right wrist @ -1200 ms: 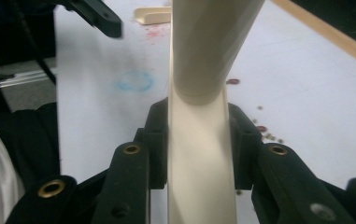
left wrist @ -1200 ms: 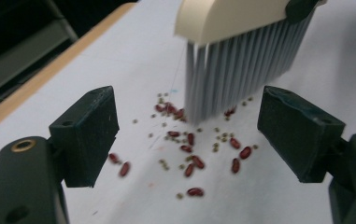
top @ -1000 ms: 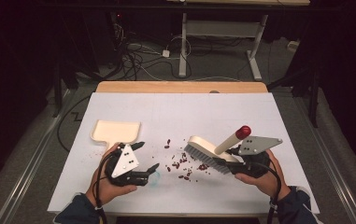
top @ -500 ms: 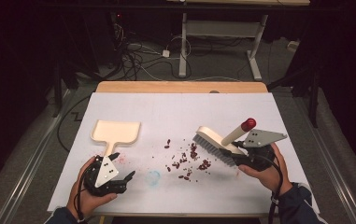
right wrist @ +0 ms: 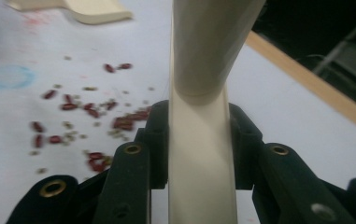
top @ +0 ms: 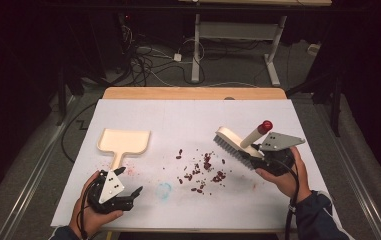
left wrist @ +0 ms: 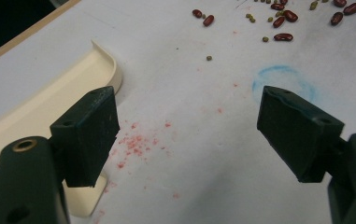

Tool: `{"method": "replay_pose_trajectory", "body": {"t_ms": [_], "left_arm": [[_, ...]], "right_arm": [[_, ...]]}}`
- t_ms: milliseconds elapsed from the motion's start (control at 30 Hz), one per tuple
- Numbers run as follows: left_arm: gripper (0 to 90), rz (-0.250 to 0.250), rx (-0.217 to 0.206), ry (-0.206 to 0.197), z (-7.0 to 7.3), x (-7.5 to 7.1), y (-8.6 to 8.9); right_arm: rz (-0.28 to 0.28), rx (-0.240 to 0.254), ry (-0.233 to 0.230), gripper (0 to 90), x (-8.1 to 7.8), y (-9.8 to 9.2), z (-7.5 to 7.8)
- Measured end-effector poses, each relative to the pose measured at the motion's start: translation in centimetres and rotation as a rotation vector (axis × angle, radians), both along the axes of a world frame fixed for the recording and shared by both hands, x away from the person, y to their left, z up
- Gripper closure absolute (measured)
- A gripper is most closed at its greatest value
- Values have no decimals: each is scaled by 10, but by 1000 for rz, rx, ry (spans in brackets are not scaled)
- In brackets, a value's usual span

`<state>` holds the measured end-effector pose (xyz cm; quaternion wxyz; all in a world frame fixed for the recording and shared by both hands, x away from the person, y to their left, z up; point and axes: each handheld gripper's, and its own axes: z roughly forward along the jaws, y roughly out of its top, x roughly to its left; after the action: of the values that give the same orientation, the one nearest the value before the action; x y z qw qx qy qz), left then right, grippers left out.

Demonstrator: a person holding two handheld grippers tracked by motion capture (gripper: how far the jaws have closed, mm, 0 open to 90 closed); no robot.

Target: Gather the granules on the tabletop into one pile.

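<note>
A: What does the high view give you?

B: My right gripper (top: 258,156) is clamped on the handle of the brush (top: 234,145), which hangs tilted above the white sheet (top: 193,120), bristles toward the beans (top: 200,172) and the red tip of the handle pointing up and away. The beans lie scattered mid-table, between my two hands. My left gripper (top: 130,182) sits low near the front edge, jaws spread with nothing between them, just short of the dustpan (top: 124,142). The pan lies flat to the left of the beans, its handle pointing at me. A faint blue ring (top: 164,190) is drawn near the front of the sheet.

A: And the left gripper view?

B: My two black jaws stand wide apart over bare sheet speckled with red smudges (left wrist: 136,142). The pan (left wrist: 49,100) is at the left; its handle end sits right under my left-hand jaw, though I can't tell whether the pad touches it. The blue ring (left wrist: 283,79) lies ahead of the other jaw, and the beans (left wrist: 283,21) are farther off at the top.

A: The right gripper view?

B: The cream brush handle (right wrist: 203,140) runs straight up between my pads, which press on both its sides. Beyond it the beans (right wrist: 91,116) lie blurred on the sheet, with the pan (right wrist: 82,9) at the top left and the ring (right wrist: 7,77) at the left edge.
</note>
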<state>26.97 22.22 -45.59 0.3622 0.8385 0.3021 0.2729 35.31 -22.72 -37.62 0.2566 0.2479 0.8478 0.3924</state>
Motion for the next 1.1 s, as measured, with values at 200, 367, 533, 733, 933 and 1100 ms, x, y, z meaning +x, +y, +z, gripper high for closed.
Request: {"method": "replay_pose_trajectory", "body": {"t_ms": [200, 367, 533, 733, 933, 1100], "left_arm": [[201, -10, -6, 16, -3, 3, -2], [200, -2, -10, 26, -4, 2, 1], [197, 2, -4, 11, -2, 1, 2], [196, 6, 6, 29, -4, -2, 4], [196, 10, -7, 26, -3, -4, 6], [196, 6, -4, 23, -3, -5, 5]], "right_arm": [[-66, -105, -13, 673, 39, 12, -12], [-76, -189, -30, 673, 59, 32, -20], [-41, -299, -33, 673, 74, 64, -40], [27, -346, -63, 673, 60, 99, -56], [122, -297, -78, 672, 28, 112, -62], [173, -279, -76, 672, 11, 113, -59]]}}
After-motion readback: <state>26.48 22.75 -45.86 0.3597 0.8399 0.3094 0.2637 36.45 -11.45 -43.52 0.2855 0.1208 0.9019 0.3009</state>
